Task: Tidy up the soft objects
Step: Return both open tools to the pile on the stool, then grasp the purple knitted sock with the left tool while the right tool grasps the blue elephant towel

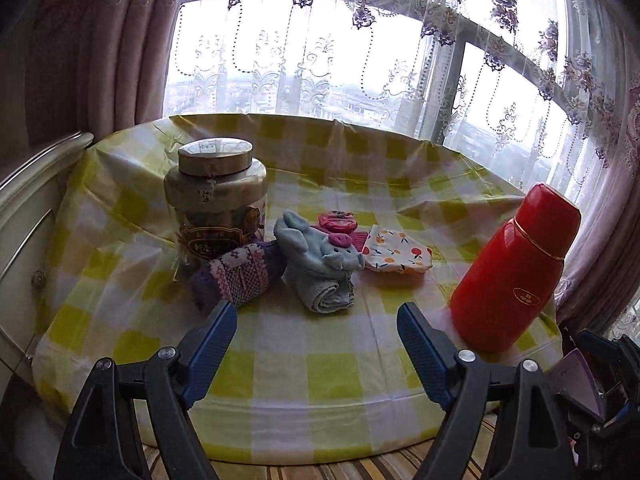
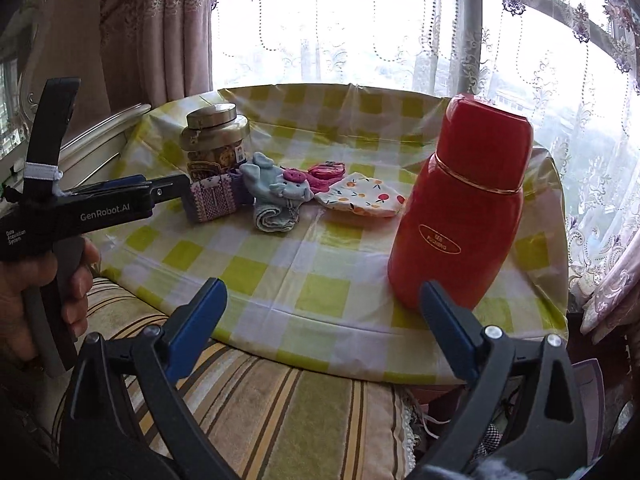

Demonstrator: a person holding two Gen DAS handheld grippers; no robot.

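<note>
I can't read the small gold words on the red flask. The jar hides part of the purple knit roll. The pink thing sits half hidden behind the blue elephant toy. My right gripper is cut off at the edge.

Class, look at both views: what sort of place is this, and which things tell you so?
Probably a home living room by a window: lace curtains, a table with a checked cloth, and a striped sofa cushion.
</note>
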